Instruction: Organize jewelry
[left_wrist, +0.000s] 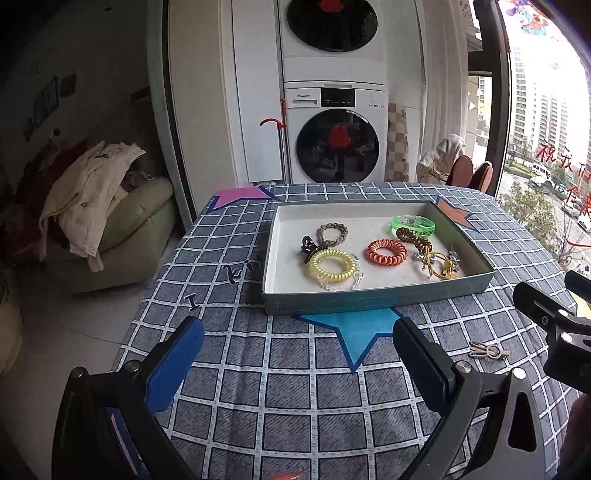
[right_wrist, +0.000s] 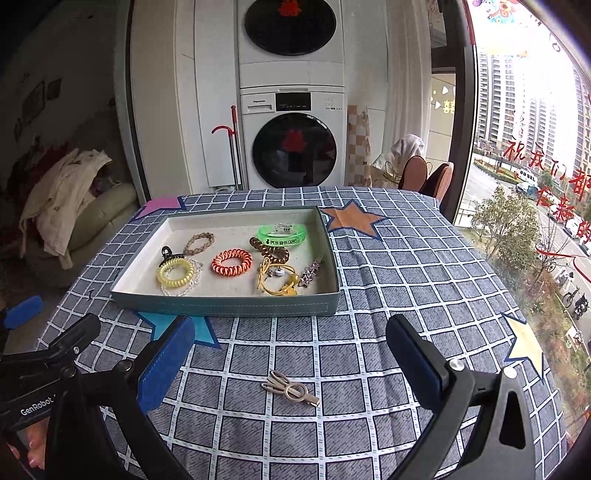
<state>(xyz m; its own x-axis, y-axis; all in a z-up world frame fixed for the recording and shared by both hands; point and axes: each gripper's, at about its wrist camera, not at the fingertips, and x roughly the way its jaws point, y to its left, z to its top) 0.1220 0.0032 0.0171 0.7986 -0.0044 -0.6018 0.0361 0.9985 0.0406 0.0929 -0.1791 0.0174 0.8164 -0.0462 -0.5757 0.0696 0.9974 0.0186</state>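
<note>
Evidently one piece is waiting outside the tray (right_wrist: 225, 305): a metal hair clip (right_wrist: 290, 388) is lying on the bench's checked cloth (right_wrist: 388, 258), just in front of the tray. The right gripper (right_wrist: 290, 360) is hovering over it, jaws gaping wide and empty; the left gripper (left_wrist: 297, 354) is likewise spread, carrying nothing. Next, I judge, comes lowering and pinching the clip.

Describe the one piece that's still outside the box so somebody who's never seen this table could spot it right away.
Start at the shallow teal box on the checked tablecloth. On the cloth in front of it, between the right gripper's open fingers, lies a flat metal hair clip. It is the only jewelry outside the box, pale gold with looped prongs, unlike the coiled hair ties inside.
</note>
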